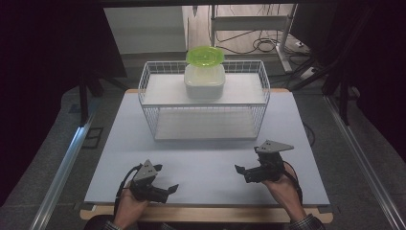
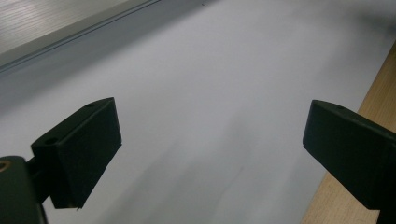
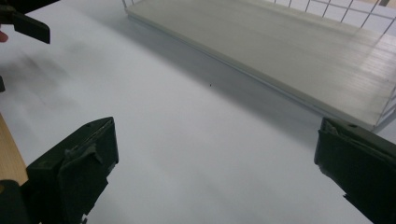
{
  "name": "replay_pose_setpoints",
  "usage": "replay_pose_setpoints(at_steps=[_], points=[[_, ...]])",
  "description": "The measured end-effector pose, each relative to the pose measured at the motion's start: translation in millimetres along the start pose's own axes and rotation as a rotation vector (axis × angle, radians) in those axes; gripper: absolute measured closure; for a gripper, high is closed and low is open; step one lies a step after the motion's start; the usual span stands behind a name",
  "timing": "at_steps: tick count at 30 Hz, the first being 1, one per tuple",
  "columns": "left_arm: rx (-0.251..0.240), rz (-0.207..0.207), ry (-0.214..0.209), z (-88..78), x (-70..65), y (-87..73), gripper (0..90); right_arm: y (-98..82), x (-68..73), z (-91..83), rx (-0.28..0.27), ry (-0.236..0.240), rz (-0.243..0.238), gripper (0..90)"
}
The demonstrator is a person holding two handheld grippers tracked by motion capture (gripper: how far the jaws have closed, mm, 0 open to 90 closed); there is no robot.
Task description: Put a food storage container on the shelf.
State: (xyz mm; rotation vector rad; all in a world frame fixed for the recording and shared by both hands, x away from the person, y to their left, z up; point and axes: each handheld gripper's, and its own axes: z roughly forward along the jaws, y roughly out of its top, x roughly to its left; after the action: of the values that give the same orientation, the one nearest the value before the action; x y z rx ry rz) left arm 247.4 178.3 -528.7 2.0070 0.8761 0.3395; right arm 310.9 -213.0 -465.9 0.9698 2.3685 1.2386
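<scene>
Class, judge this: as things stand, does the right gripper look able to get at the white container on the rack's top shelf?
Probably yes: the right gripper is open, the white container sits uncovered from above, and only bare table lies between.

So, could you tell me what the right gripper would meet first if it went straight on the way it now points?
Probably the bare table, low ahead; the right gripper, jaws apart, points across it, and the wire rack lies off to one side. Depth is unclear.
</scene>
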Motion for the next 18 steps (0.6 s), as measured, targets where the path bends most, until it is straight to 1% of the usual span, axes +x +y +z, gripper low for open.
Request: replay_pose_setpoints(at_steps=[3, 9, 13, 18], points=[[0.001, 0.001, 0.001, 0.3, -0.2, 0.0, 4.0, -6.0, -0.9, -0.3, 0.006, -0.003, -0.002, 0.0], [0.004, 0.002, 0.002, 0.7, -0.2, -0.2, 4.0, -18.6, -2.9, 2.2, 0.030, -0.012, 0.010, 0.0], [0.008, 0.004, 0.003, 1.4, -0.3, -0.4, 4.1, -25.2, -2.9, 5.2, 0.057, -0.018, 0.012, 0.0], [0.019, 0.010, 0.006, 2.6, -0.9, -0.7, 4.0, -31.5, -0.7, 10.5, 0.091, -0.014, 0.005, 0.0]])
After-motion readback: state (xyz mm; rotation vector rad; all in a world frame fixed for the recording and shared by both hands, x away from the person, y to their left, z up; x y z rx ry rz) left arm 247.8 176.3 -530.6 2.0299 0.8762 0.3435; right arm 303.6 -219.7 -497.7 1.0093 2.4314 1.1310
